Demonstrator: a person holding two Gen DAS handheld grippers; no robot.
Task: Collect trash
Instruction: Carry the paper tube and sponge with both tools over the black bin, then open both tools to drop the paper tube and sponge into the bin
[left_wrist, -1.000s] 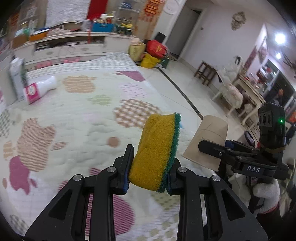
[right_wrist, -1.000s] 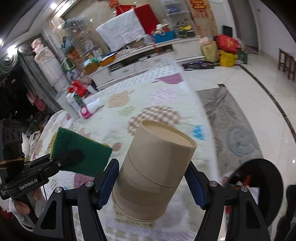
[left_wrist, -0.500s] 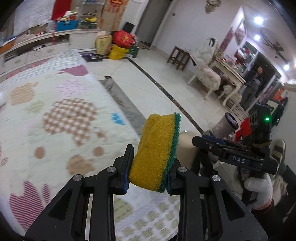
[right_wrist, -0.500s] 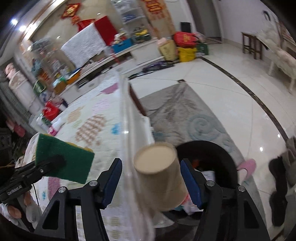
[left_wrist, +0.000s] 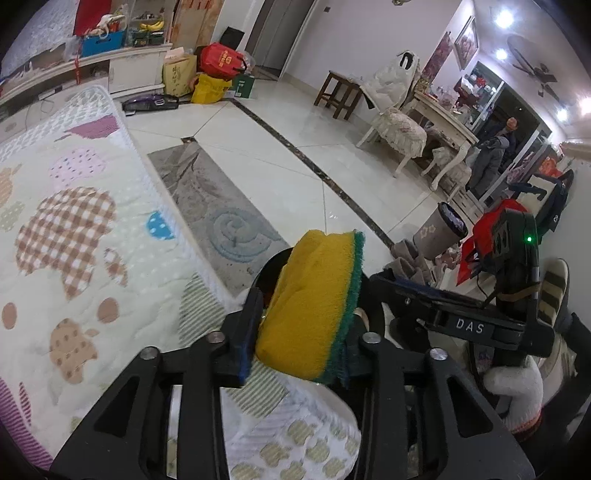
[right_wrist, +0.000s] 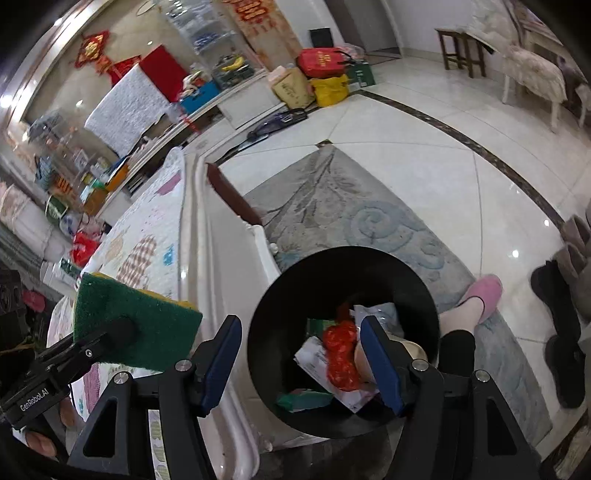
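Bin (right_wrist: 417, 280) beside bed (right_wrist: 192, 236) — trash (right_wrist: 341, 354) inside

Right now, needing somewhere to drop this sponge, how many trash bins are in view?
2. A black bin holding trash stands beside the quilted bed; a grey patterned bin stands farther off across the floor. Others may be hidden.

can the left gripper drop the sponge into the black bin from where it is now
Probably not yet. The left gripper holds the sponge over the bed's edge, beside the black bin rather than above it. Its jaws are opening, and nothing blocks a short move across.
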